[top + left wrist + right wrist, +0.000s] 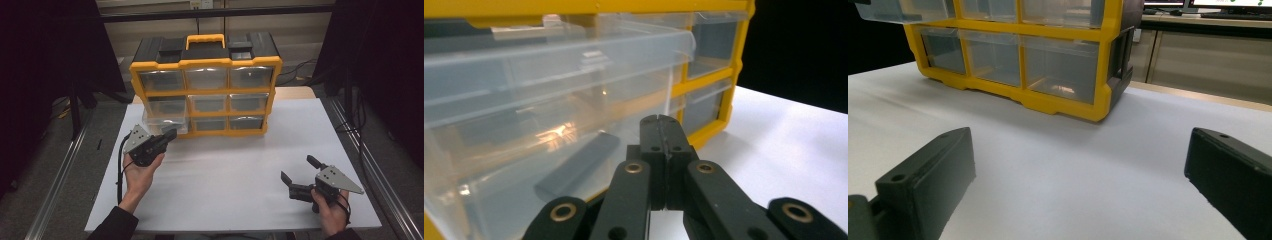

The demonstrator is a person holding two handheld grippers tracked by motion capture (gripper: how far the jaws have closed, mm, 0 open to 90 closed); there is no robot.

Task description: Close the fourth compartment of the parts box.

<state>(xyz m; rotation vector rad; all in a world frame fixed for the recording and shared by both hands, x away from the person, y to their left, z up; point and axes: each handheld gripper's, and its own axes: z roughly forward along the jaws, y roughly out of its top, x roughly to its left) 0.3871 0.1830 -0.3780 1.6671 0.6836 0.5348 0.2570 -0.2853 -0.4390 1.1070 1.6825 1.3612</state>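
Sitting at the far left of the high view: a dark floor and a metal rail (pixel 55 180) running beside the white table (pixel 225 200).

Resting on the left side of the table: the left hand (pixel 139 175), holding the left gripper (pixel 170 135) with its jaws pressed tight together and nothing between them. Pointing up and to the right, at the clear drawer (pixel 162 122) sticking out of the bottom left corner of the yellow box (pixel 205 90). Showing the same shut jaws in the left gripper view, with the left gripper (pixel 659 120) tip right by the see-through front wall of the clear drawer (pixel 549 100); touching or just close, hard to tell. Lying inside the drawer: a flat dark piece (pixel 579 167), seen through the plastic.

Standing in the middle, at the back of the table: the yellow box, with nine clear drawers in three rows and a yellow handle (pixel 205 40) on top.

Waiting at the right, well apart from the box: the right hand (pixel 332 212), holding the right gripper (pixel 299 170) with its jaws spread wide and holding nothing. Looking across bare white table toward the yellow box (pixel 1048 100) in the right gripper view.
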